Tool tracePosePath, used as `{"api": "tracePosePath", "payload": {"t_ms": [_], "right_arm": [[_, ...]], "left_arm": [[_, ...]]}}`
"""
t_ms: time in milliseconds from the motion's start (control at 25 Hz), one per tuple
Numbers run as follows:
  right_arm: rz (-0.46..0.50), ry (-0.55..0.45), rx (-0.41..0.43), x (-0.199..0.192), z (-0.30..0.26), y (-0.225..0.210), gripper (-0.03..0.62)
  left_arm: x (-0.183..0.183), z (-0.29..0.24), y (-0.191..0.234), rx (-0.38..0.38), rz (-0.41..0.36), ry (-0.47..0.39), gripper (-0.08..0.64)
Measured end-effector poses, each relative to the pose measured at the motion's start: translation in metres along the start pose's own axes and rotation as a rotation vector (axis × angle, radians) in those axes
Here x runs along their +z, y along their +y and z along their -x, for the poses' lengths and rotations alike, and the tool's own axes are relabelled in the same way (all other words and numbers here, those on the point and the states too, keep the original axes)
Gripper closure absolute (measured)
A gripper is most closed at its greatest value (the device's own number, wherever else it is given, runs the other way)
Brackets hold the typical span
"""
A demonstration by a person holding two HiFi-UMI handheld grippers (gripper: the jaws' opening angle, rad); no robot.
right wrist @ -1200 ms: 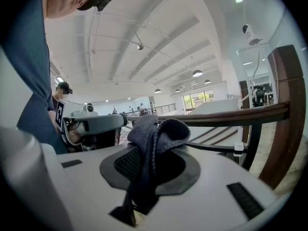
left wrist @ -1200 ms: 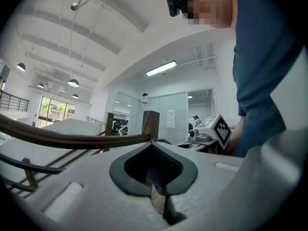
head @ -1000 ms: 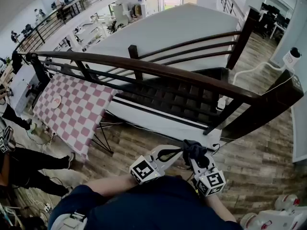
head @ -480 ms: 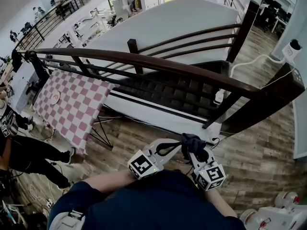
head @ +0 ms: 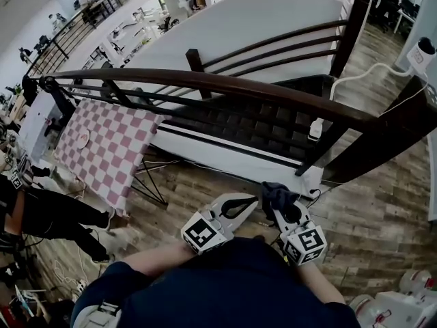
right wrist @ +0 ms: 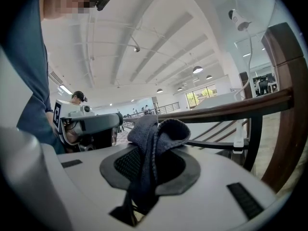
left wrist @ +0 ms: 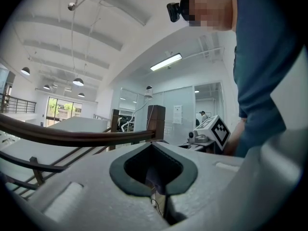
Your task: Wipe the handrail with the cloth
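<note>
The person is wearing a dark blue top [head: 225, 285], its sleeve [left wrist: 260, 57] ending above the forearm. A small black camera [left wrist: 175, 11] is riding at the head. The left hand-held gripper [head: 254, 201] and the right hand-held gripper [head: 276, 205] are showing smooth white moulded shells, dark grey pads [left wrist: 117, 176] rimming the jaw openings. Each is carrying a white marker cube [head: 203, 232] printed with black square patterns.

We lose the dark post [head: 389, 142] at the handrail's [head: 225, 87] right end off the head view's edge. The cloth's [right wrist: 150, 138] lower end drops out of sight betw. the right hand-held gripper's [right wrist: 153, 172] jaws. The person's dark-blue top [head: 225, 285] hides most of both arms. People on the far balcony [head: 82, 2] & a round item [head: 82, 140] on the checkered worktop [head: 116, 162] are too small to make out
</note>
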State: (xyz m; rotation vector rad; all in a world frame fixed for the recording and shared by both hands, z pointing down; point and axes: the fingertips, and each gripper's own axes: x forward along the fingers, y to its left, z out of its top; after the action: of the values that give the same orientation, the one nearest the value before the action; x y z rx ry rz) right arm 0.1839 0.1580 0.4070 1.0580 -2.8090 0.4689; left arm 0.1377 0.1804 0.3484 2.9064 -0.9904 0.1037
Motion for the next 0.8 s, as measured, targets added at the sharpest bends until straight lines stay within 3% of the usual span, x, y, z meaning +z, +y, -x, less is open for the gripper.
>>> {"api": "tracePosePath", "payload": {"t_ms": [160, 600, 800], "right_arm": [[0.011, 0.009, -0.023, 0.01, -0.021, -0.005, 0.5], [0.002, 0.053, -0.23, 0.03, -0.141, -0.043, 0.5], [0.002, 0.049, -0.301, 0.037, -0.172, -0.066, 0.501]], "left_arm": [[0.005, -0.002, 0.025, -0.015, -0.011, -0.016, 0.565], [0.004, -0.017, 0.174, -0.165, 0.04, -0.077, 0.565], [0.003, -0.034, 0.211, -0.215, 0.059, -0.085, 0.564]]}}
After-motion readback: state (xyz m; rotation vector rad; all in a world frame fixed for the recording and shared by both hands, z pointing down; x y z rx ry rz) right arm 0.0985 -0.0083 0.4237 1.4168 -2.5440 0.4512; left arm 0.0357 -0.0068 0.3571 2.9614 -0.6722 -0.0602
